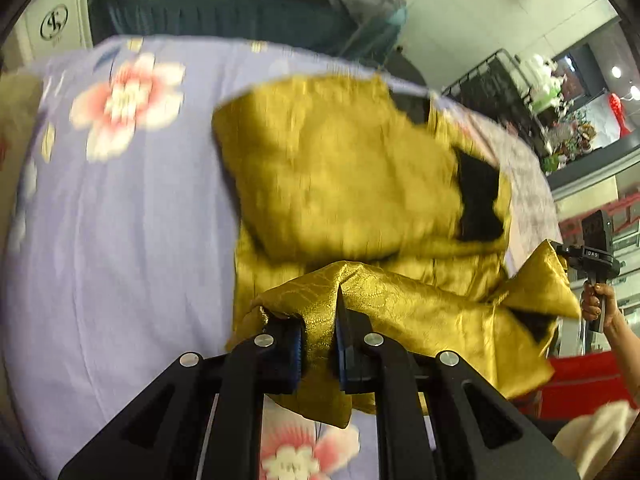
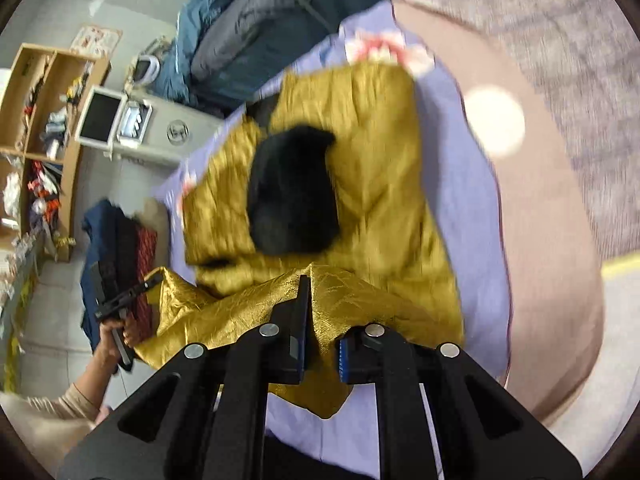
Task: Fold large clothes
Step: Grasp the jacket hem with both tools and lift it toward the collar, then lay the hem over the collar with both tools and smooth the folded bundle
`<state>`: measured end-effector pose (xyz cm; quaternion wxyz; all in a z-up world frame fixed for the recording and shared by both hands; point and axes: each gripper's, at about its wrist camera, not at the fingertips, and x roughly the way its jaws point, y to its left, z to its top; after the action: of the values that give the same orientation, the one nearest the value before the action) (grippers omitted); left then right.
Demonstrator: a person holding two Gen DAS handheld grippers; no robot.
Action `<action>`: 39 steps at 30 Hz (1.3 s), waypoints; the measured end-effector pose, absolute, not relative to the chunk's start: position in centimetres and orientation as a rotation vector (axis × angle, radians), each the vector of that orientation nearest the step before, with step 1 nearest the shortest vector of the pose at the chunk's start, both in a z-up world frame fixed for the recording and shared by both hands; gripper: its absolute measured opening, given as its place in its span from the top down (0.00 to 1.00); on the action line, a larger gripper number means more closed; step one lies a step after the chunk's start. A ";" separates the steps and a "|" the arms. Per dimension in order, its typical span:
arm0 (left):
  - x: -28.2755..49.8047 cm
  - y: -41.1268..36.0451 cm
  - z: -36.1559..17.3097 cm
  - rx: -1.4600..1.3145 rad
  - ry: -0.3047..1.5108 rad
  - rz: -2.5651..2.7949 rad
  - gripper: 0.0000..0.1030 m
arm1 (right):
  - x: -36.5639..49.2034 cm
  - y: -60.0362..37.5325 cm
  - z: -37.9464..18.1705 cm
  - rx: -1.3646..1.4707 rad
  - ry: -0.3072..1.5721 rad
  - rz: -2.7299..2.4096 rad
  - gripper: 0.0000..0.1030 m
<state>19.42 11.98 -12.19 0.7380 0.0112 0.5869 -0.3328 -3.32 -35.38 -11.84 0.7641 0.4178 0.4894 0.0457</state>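
A large gold patterned garment with black lining patches lies partly folded on a lilac floral sheet. My left gripper is shut on the garment's near edge, held a little above the sheet. In the right wrist view the same garment shows a black patch. My right gripper is shut on another part of the near edge. The edge hangs stretched between the two grippers. The right gripper also shows in the left wrist view, and the left one in the right wrist view.
The sheet covers a bed with a brown and grey blanket at the right. Dark bedding is piled at the far end. A red object sits beside the bed. A wooden shelf and a screen stand at the left.
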 end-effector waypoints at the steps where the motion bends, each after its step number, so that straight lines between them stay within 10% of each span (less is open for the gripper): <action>1: 21.0 11.2 -11.5 0.016 1.264 -0.729 0.89 | -2.4 -36.6 -11.6 0.916 1.045 0.093 0.89; 31: 37.9 9.1 -11.7 -0.401 1.361 -0.552 0.74 | 13.6 -44.9 -17.1 1.050 1.041 -0.295 0.89; 34: 37.7 10.5 -10.1 -0.378 1.323 -0.534 0.58 | 14.4 -44.6 -17.2 1.037 1.045 -0.315 0.89; 36: 37.7 12.3 -8.4 -0.351 1.232 -0.414 0.14 | 14.7 -44.7 -17.4 1.023 1.055 -0.333 0.89; 39: 37.5 14.6 -6.6 -0.384 1.155 -0.382 0.14 | 14.7 -44.8 -17.7 1.020 1.067 -0.351 0.89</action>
<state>37.52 14.64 -6.60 0.8033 -0.1794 0.5393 -0.1781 14.72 -44.82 -17.71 0.7258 0.4623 0.4839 -0.1591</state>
